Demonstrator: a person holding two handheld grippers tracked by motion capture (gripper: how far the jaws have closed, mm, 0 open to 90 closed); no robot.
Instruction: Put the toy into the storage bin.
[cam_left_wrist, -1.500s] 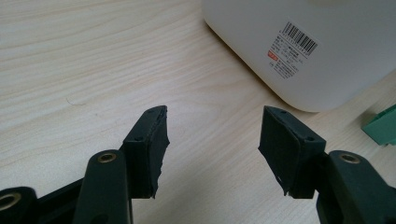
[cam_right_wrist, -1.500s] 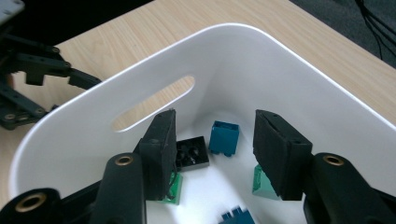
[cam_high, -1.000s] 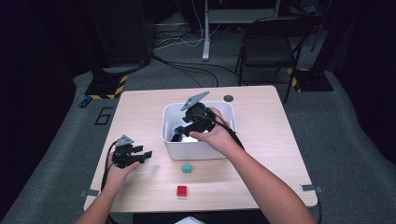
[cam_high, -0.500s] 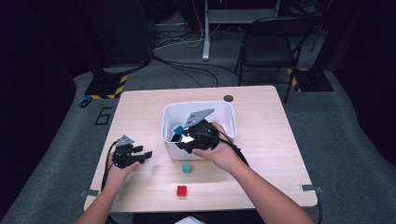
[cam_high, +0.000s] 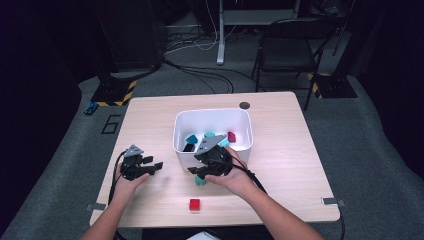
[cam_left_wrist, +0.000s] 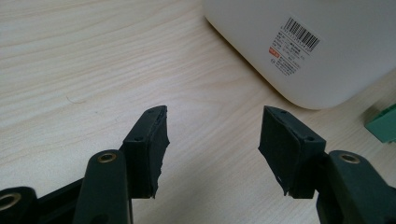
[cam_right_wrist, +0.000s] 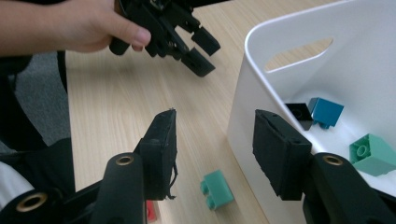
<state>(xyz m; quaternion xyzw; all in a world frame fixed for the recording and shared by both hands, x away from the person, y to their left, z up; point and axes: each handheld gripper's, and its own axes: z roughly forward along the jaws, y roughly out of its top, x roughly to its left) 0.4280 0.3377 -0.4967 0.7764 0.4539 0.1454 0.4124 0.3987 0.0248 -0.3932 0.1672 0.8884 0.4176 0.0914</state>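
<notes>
A white bin (cam_high: 212, 113) stands mid-table with several bricks inside, among them a teal one (cam_high: 191, 138), a dark red one (cam_high: 231, 136) and a black one (cam_high: 188, 147). In front of it a small teal brick (cam_high: 201, 181) lies on the table. My right gripper (cam_high: 197, 172) hangs just above that brick, open, nothing between its jaws. In the right gripper view (cam_right_wrist: 215, 135) the teal brick (cam_right_wrist: 217, 188) lies below the gap, beside the bin wall (cam_right_wrist: 252, 107). My left gripper (cam_high: 152, 167) rests left of the bin, open and empty (cam_left_wrist: 212, 135).
A red brick (cam_high: 194, 204) lies near the table's front edge. The bin's labelled wall (cam_left_wrist: 327, 60) is close ahead of the left gripper. A dark round mark (cam_high: 244, 105) sits behind the bin. A chair (cam_high: 290, 50) and cables lie beyond the table.
My right gripper has come from over the bin toward the near side and down, and is now in front of the bin above the teal brick. The left gripper has stayed put.
</notes>
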